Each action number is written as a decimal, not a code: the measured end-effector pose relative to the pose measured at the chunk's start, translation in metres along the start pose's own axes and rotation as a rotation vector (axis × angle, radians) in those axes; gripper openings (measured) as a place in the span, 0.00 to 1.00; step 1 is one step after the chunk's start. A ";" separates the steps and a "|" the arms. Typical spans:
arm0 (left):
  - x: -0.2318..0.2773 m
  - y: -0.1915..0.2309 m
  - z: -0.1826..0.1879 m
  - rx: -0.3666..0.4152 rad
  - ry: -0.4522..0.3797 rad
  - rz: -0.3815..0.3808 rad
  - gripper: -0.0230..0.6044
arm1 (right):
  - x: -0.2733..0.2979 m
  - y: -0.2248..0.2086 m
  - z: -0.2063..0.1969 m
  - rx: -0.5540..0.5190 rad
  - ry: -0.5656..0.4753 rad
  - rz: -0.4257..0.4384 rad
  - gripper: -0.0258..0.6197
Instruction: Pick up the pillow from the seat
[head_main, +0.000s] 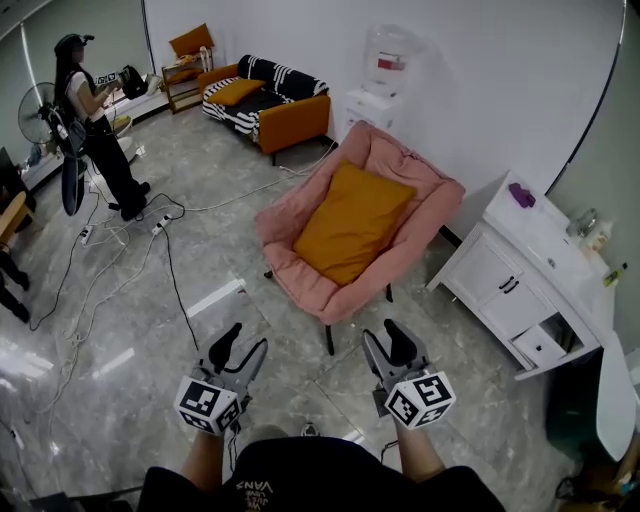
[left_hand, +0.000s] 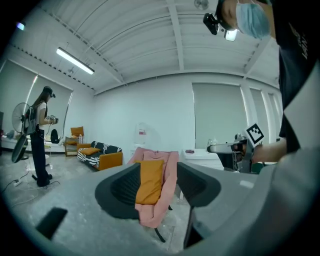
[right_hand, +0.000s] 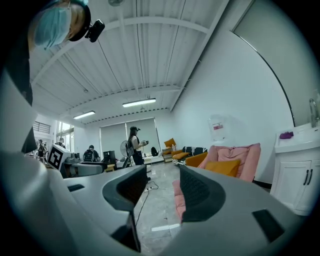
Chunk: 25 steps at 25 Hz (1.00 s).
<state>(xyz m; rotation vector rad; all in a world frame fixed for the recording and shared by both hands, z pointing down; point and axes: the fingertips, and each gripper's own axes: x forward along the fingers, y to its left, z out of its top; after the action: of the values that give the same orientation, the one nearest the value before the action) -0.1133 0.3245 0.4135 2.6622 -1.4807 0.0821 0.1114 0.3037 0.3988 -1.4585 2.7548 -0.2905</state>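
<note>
Approach stage: open, empty left gripper (head_main: 243, 345) and right gripper (head_main: 388, 342) are to be advanced to the orange square pillow (head_main: 352, 222) on the pink padded seat (head_main: 296, 268).

From the head view, the chair (head_main: 290, 262) stood at twelve o'clock, well ahead of both grippers, with the pillow (head_main: 352, 222) lying on its seat and back. The left gripper (head_main: 247, 338) sat at seven o'clock of the chair and the right gripper (head_main: 385, 335) at five o'clock, side by side and clear of it. A cabinet (head_main: 500, 275) stood against the wall at three o'clock of the chair. Behind the chair, at twelve o'clock, was a water dispenser (head_main: 385, 70). A sofa (head_main: 295, 120) lay at eleven o'clock, and a person (head_main: 95, 130) stood at ten o'clock beside a fan (head_main: 40, 108). Cables (head_main: 165, 222) ran over the floor between person and chair.
</note>
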 end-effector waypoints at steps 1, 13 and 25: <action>0.001 0.000 -0.003 -0.006 0.002 0.008 0.39 | 0.001 -0.004 -0.002 0.001 0.001 -0.004 0.37; 0.025 0.047 -0.015 -0.044 0.037 0.028 0.42 | 0.053 -0.016 -0.007 0.037 0.028 -0.025 0.42; 0.084 0.169 0.016 -0.002 0.043 -0.104 0.42 | 0.160 0.001 0.017 0.036 -0.002 -0.152 0.42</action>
<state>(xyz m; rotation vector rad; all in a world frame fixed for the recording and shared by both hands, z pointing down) -0.2131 0.1632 0.4145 2.7121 -1.3263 0.1291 0.0218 0.1701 0.3947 -1.6611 2.6268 -0.3378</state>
